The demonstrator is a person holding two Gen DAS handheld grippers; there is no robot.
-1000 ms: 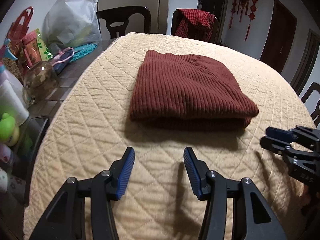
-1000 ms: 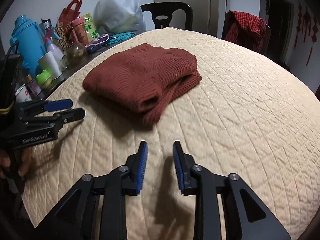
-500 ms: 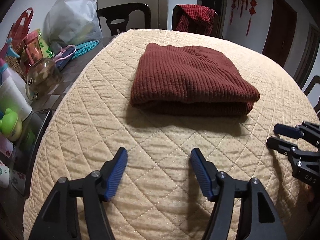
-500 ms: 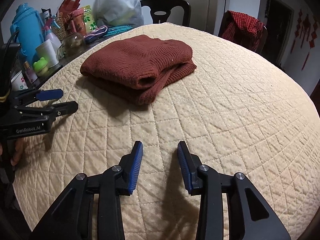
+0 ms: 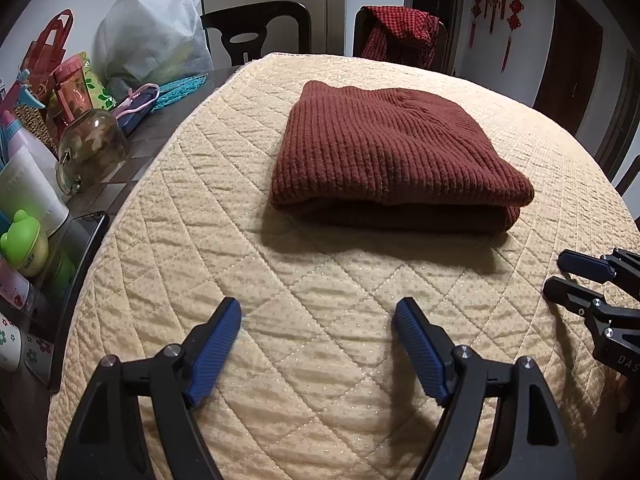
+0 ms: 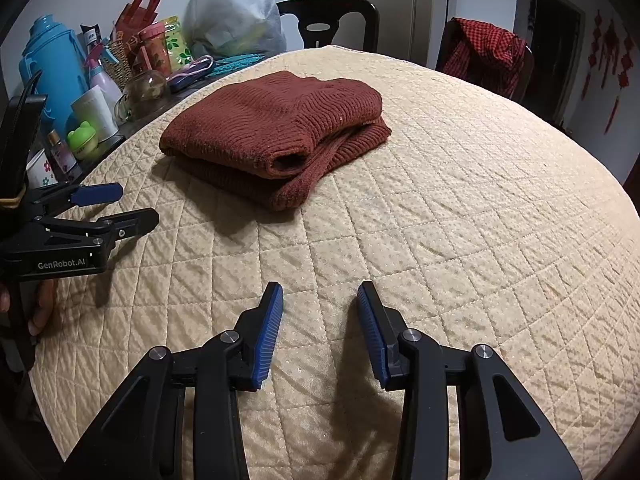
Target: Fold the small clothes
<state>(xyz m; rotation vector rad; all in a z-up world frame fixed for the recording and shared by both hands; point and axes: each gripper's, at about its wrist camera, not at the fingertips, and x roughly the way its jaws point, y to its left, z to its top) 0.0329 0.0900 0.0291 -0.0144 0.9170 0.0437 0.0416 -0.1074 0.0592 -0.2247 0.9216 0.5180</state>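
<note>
A dark red ribbed knit garment (image 5: 384, 152) lies folded in a thick stack on the cream quilted table cover (image 5: 320, 288); it also shows in the right wrist view (image 6: 276, 128). My left gripper (image 5: 318, 314) is open and empty, hovering over the cover near its front edge, well short of the garment. My right gripper (image 6: 320, 294) is open and empty, also back from the garment. Each gripper shows in the other's view, the right gripper (image 5: 560, 276) at the right edge and the left gripper (image 6: 132, 204) at the left.
Clutter stands along the table's left side: a glass jar (image 5: 90, 148), a white bag (image 5: 154, 36), a blue thermos (image 6: 54, 72), bottles and a green frog toy (image 5: 24, 242). Two dark chairs (image 5: 256, 28) stand behind, one draped with red checked cloth (image 5: 404, 28).
Both grippers have pulled back from the folded garment and opened wider. The garment has not moved.
</note>
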